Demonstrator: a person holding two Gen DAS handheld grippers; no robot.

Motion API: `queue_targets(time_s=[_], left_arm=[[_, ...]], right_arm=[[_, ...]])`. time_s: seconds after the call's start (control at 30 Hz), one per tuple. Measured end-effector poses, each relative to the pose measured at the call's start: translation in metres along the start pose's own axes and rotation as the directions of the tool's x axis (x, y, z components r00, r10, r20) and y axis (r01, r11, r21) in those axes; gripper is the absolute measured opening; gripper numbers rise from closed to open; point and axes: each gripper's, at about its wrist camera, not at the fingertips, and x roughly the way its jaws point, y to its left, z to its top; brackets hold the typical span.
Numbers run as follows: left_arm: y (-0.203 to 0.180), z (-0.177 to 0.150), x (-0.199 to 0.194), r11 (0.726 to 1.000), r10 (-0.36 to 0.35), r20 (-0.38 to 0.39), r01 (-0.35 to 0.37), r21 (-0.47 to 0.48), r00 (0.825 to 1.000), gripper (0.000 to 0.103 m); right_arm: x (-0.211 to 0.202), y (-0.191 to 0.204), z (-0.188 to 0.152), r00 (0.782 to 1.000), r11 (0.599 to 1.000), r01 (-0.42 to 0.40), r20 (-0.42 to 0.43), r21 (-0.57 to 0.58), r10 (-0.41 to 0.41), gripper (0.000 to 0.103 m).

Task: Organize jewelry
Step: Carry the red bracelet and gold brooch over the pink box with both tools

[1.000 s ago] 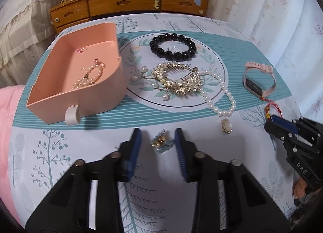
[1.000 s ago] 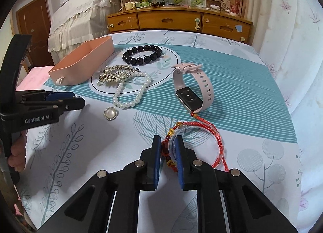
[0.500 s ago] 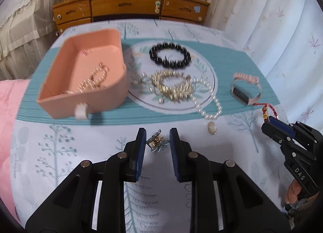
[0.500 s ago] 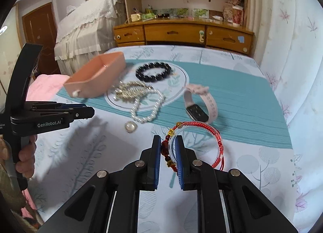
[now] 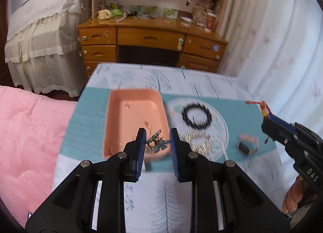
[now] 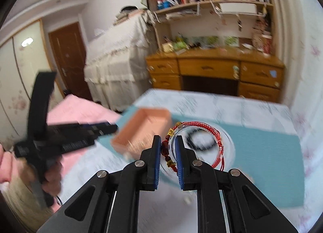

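Note:
My left gripper (image 5: 157,133) is shut on a small gold clip (image 5: 155,143) and holds it in the air, in front of the near end of the open pink box (image 5: 129,116). My right gripper (image 6: 168,139) is shut on a red cord bracelet (image 6: 201,130) with dark red beads, also lifted off the table. In the left wrist view the right gripper (image 5: 267,121) shows at the right with the red cord bracelet (image 5: 263,109) sticking up from it. On the round mat lie a black bead bracelet (image 5: 196,117), a blurred gold hair comb (image 5: 199,142) and a pink watch (image 5: 247,145).
The table (image 5: 161,196) carries a tree-print cloth with a teal band. A pink quilt (image 5: 26,138) lies left of it and a white curtain (image 5: 282,51) hangs at the right. A wooden desk (image 5: 151,45) stands beyond the far edge. A hand (image 6: 50,180) grips the left tool.
Both grippers rose off the table, the left carrying the gold clip, the right carrying the red cord bracelet. The left closed on the clip. The views now tilt up toward the desk.

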Motion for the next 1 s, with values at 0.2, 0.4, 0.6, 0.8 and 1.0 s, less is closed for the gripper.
queue_targets(time_s=[0.2, 0.4, 0.6, 0.8, 1.0], left_arm=[[0.025, 0.034, 0.009, 0.999, 0.019, 0.009, -0.018, -0.044, 1.0, 0.021], [0.038, 0.033, 0.065, 0.997, 0.032, -0.085, -0.039, -0.073, 0.996, 0.021], [0.046, 0.007, 0.122, 0.995, 0.055, -0.188, -0.07, -0.073, 0.981, 0.021], [0.049, -0.008, 0.151, 0.994, 0.065, -0.214, -0.083, -0.075, 0.975, 0.021], [0.056, -0.007, 0.157, 0.992, 0.053, -0.226, -0.076, -0.098, 0.973, 0.022]], right_arm=[[0.053, 0.018, 0.068, 0.994, 0.991, -0.106, -0.011, 0.076, 0.107, 0.014], [0.135, 0.049, 0.086, 0.984, 0.989, -0.131, -0.113, 0.074, 0.138, 0.014], [0.216, 0.057, 0.058, 0.962, 0.984, -0.138, -0.223, 0.109, 0.159, 0.014], [0.264, 0.041, 0.028, 0.936, 0.975, -0.149, -0.294, 0.164, 0.192, 0.015], [0.276, 0.026, 0.019, 0.932, 0.975, -0.133, -0.311, 0.175, 0.183, 0.019]])
